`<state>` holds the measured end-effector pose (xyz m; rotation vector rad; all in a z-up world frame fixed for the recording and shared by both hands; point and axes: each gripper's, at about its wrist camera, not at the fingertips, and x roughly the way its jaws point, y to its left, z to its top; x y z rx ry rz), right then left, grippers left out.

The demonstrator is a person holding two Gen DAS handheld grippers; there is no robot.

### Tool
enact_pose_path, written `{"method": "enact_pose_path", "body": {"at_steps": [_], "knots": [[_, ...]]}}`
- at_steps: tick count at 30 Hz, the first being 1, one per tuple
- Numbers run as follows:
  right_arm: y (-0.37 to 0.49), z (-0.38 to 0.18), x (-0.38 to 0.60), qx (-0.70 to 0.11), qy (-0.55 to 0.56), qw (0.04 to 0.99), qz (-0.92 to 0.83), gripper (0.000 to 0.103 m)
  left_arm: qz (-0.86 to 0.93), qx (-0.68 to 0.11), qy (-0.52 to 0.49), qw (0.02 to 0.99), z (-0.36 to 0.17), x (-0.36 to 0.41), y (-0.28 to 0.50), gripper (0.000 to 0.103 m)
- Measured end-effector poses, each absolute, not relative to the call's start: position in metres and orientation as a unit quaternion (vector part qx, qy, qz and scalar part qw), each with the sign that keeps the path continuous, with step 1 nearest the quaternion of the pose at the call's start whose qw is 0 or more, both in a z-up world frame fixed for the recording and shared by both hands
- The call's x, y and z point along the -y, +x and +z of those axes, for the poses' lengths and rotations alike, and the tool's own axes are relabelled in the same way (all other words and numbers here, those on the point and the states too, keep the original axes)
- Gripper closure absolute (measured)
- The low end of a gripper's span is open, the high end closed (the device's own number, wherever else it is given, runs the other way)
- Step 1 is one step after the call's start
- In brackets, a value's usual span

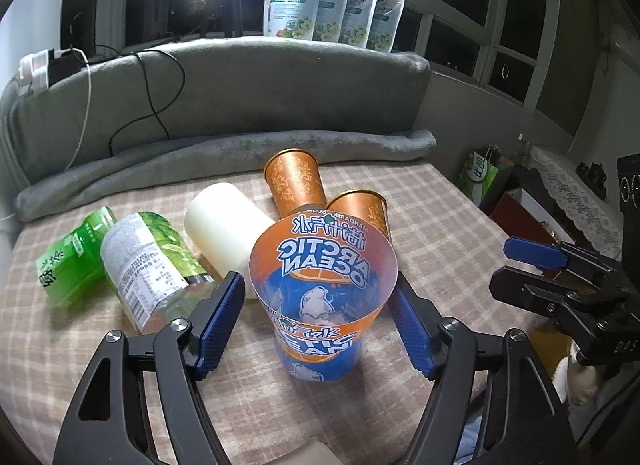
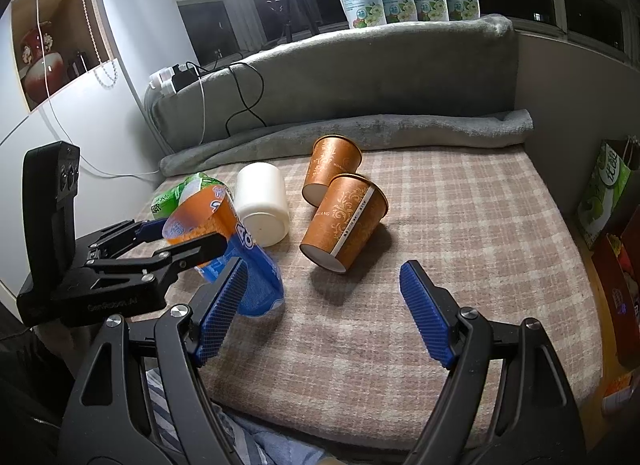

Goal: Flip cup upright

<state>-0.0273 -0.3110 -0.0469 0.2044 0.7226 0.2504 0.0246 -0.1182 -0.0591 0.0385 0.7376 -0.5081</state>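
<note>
A clear plastic Arctic Ocean cup (image 1: 320,305) with orange and blue print stands mouth-up on the checked cloth (image 1: 460,265), between the blue pads of my left gripper (image 1: 320,305). The pads are close beside its walls; contact is unclear. It also shows in the right wrist view (image 2: 224,241), tilted, with the left gripper (image 2: 168,241) around it. My right gripper (image 2: 322,309) is open and empty over the cloth, near a lying orange paper cup (image 2: 344,221). A second orange paper cup (image 2: 332,169) lies behind it.
A white cylinder (image 1: 228,225) and two green bottles (image 1: 148,261) lie left of the cup. A grey sofa back (image 1: 240,89) with cables and several refill pouches (image 1: 332,1) stands behind. The cloth's right edge drops to bags (image 2: 604,193) on the floor.
</note>
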Motion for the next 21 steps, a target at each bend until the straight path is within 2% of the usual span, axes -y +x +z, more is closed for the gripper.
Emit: {"method": "enact_pose_path", "body": {"at_steps": [11, 19, 21], "knots": [[-0.027, -0.041, 0.302, -0.344, 0.089, 0.926, 0.124, 0.022, -0.256, -0.359, 0.003, 0.897, -0.054, 0.103, 0.011, 0.030], [-0.034, -0.035, 0.298, -0.317, 0.066, 0.943, 0.080, 0.021, -0.220, -0.323, -0.008, 0.920, -0.043, 0.071, -0.012, 0.030], [-0.037, -0.031, 0.295, -0.299, 0.051, 0.951, 0.055, 0.012, -0.198, -0.302, -0.013, 0.933, -0.039, 0.060, -0.018, 0.030]]}}
